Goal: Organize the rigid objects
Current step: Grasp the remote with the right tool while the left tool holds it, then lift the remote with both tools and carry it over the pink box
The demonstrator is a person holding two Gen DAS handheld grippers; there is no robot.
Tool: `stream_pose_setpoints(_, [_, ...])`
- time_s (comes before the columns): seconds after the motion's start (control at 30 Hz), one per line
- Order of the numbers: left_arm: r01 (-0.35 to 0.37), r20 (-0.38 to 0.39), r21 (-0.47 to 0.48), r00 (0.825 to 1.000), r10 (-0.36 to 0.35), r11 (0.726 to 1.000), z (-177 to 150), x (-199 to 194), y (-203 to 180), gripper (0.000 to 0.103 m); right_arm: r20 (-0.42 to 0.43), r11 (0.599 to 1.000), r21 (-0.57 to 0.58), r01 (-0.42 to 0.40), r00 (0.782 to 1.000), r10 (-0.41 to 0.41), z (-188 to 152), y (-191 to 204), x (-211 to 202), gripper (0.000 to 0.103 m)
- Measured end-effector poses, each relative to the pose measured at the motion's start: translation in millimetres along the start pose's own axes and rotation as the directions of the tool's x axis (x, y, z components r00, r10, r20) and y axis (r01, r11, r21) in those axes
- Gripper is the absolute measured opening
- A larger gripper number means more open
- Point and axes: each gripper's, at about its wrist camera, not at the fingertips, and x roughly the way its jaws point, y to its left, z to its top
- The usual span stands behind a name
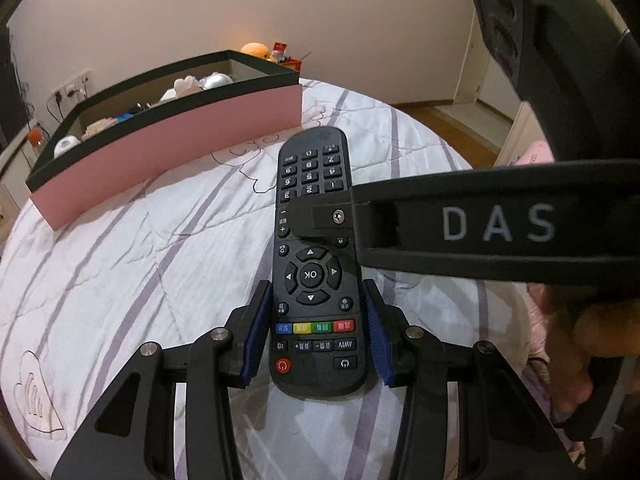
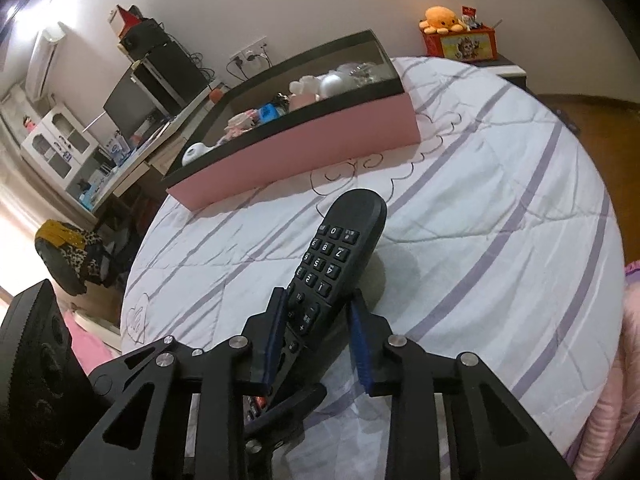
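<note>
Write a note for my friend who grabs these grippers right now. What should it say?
Left gripper: shut on the power-button end of the black plastic TV remote, above the white striped quilt.
Right gripper: around the remote's middle; I cannot tell whether it presses.
Pink cardboard box with black rim: on the quilt beyond the remote, with small things inside.
Done: remote lifted.
Left: probably put it in the box.
</note>
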Motion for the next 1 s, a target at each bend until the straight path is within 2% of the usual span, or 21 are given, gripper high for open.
stream_pose_setpoints(0.17, [-0.044, 0.012, 0.018, 0.999, 0.044, 0.999, 3.4, 0.8, -2.0, 0.042, 0.008, 1.000, -0.015, -0.015, 1.000, 0.016, -1.8, 4.1, -5.3, 0.027])
stream_pose_setpoints(0.37, [-0.032, 0.028, -0.002, 0.999, 0.032, 0.999, 10.9, 1.2, 4.1, 0.042, 0.016, 0.999, -0.028, -0.042, 0.999, 0.042, -6.8, 8.9, -12.0, 0.025])
stream_pose_setpoints(0.47, [0.011, 0.026, -0.020, 1.000, -0.011, 1.000, 12.7, 3.0, 8.2, 0.038, 0.025, 0.998, -0.048, -0.041, 0.999, 0.042, -10.0, 13.4, -14.7, 0.024])
stream_pose_setpoints(0.7, [0.055, 0.031, -0.030, 0.998, -0.054, 0.998, 17.3, 3.2, 12.4, 0.037, 0.050, 0.995, -0.094, -0.025, 0.998, 0.030, -12.4, 22.3, -20.8, 0.024])
stream_pose_setpoints(1.0, [0.053, 0.040, -0.019, 0.998, -0.052, 0.998, 20.7, -0.5, 12.8, 0.034, 0.072, 0.989, -0.145, -0.016, 0.997, 0.026, -14.0, 34.1, -29.8, 0.023])
